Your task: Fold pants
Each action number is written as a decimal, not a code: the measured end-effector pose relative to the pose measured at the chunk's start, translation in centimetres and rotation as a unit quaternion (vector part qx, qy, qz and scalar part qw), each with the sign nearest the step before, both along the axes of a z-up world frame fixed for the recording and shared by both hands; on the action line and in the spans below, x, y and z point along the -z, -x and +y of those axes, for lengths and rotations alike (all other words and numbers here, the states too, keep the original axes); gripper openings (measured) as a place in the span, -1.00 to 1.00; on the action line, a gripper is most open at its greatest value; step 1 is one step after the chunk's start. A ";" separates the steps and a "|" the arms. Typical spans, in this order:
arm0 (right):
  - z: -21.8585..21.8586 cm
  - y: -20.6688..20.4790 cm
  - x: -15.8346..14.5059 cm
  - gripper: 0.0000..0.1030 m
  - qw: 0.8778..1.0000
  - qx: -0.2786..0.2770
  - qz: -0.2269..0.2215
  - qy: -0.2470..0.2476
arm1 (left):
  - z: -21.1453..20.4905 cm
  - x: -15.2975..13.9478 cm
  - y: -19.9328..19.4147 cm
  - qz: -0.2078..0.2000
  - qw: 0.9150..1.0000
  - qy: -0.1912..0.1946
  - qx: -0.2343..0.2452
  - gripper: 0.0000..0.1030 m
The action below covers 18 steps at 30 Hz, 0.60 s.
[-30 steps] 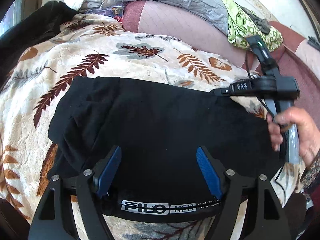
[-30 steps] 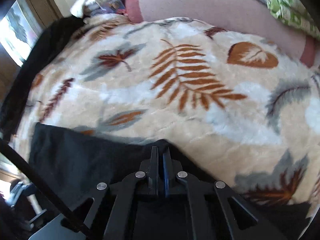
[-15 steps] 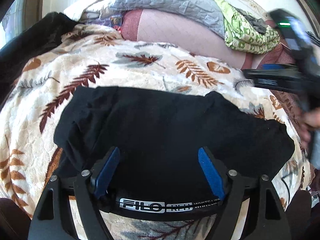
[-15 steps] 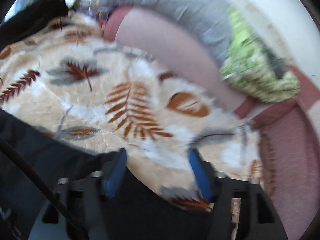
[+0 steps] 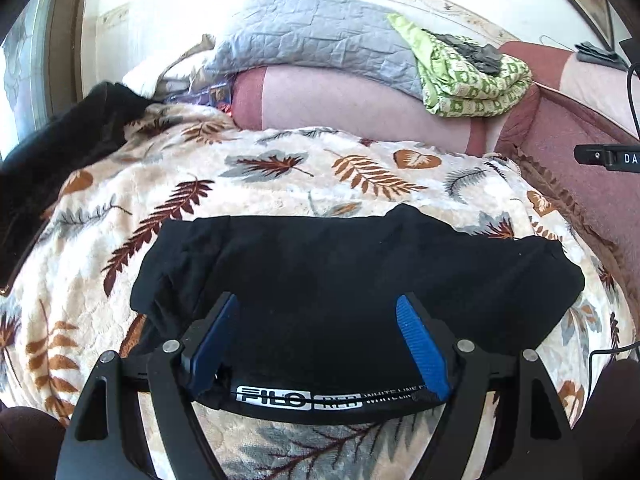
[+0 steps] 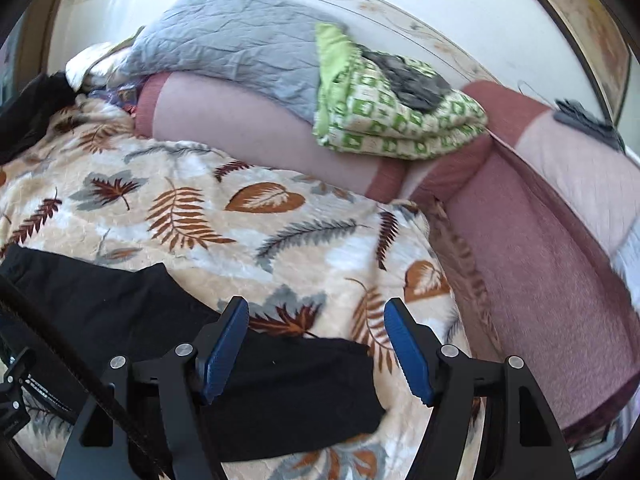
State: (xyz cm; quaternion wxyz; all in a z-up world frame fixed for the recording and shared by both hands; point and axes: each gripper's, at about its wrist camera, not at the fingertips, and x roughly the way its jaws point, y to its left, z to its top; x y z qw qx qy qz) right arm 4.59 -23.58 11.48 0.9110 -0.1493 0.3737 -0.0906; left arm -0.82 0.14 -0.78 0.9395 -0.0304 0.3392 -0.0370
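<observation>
The black pants (image 5: 340, 280) lie folded into a wide flat bundle on the leaf-print blanket (image 5: 280, 176), waistband with white lettering nearest me. My left gripper (image 5: 316, 320) is open and empty, its blue pads over the near part of the pants. In the right wrist view the pants (image 6: 120, 312) lie at lower left, with one end reaching under the gripper. My right gripper (image 6: 316, 328) is open and empty, raised above that end and the blanket (image 6: 260, 200). Part of the right gripper (image 5: 608, 156) shows at the right edge of the left wrist view.
A pink sofa back (image 6: 248, 136) carries a grey quilt (image 6: 240, 40) and a green patterned cloth (image 6: 392, 120). The pink seat (image 6: 540, 280) runs along the right. A dark garment (image 5: 60, 132) lies at the blanket's far left. A black cable (image 6: 60, 340) crosses the lower left.
My right gripper let go of the pants' far edge, opened, then pulled back and to the right. The pants now lie flat. My left gripper stayed open over them.
</observation>
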 end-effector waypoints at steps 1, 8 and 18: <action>-0.5 0.3 -0.1 0.50 1.000 0.005 0.002 -0.005 | -0.1 0.0 0.1 -0.001 1.000 -0.001 0.003 0.55; -2.4 2.3 0.1 0.52 1.000 0.023 0.017 0.000 | -0.4 0.0 0.1 0.004 1.000 -0.003 0.008 0.55; 0.4 2.4 3.2 0.59 0.997 -0.019 0.055 -0.059 | 5.3 -2.1 0.2 -0.029 0.996 0.025 -0.081 0.58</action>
